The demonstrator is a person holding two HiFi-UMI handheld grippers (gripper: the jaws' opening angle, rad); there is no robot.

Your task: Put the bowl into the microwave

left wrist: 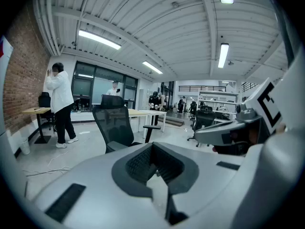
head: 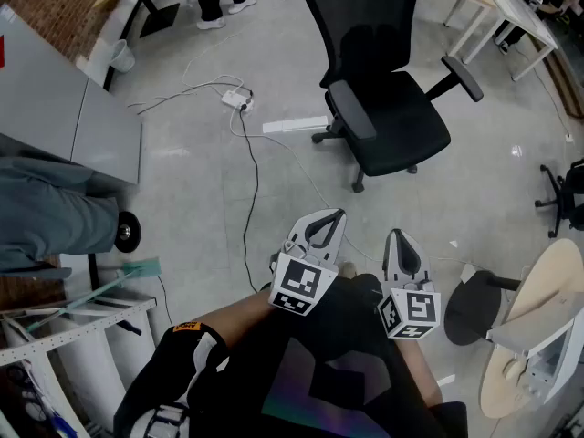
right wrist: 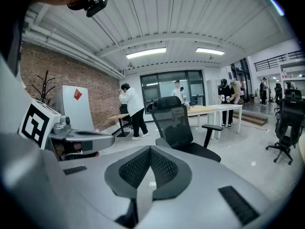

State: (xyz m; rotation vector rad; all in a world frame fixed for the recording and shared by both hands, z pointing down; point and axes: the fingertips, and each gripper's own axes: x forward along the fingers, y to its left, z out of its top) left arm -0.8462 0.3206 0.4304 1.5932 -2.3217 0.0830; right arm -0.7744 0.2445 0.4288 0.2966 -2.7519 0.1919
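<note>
Progress looks close to nil. No bowl and no microwave shows in any of the 3 views, so where the bowl stands cannot be told. Finding it, lifting it and carrying it to the microwave all appear to be left to do.

Both tools are held low in front of the person's body, well short of the black office chair [head: 383, 108] and pointing roughly toward it. The left gripper [head: 338, 217] has its jaws brought together at the tips, with nothing between the ribbed pads. The right gripper [head: 396, 237], just beside it and about as far from the chair, is likewise closed and empty.

Only the head view shows the ground around the chair. A white power strip [head: 237, 99] lies on the concrete floor [head: 182, 190] near the chair's wheeled base, with cables trailing from it. A pale round tabletop [head: 534, 290] stands well apart from the chair.

The 2 gripper views give what that downward look misses, which is the room beyond the chair. Desks [left wrist: 143, 113] stand behind the chair, and a person in a white top [left wrist: 59, 104] stands farther off near a brick wall [left wrist: 21, 80]. Strip lights [left wrist: 100, 39] run along the ceiling. Each gripper view also catches the other gripper at its edge.
</note>
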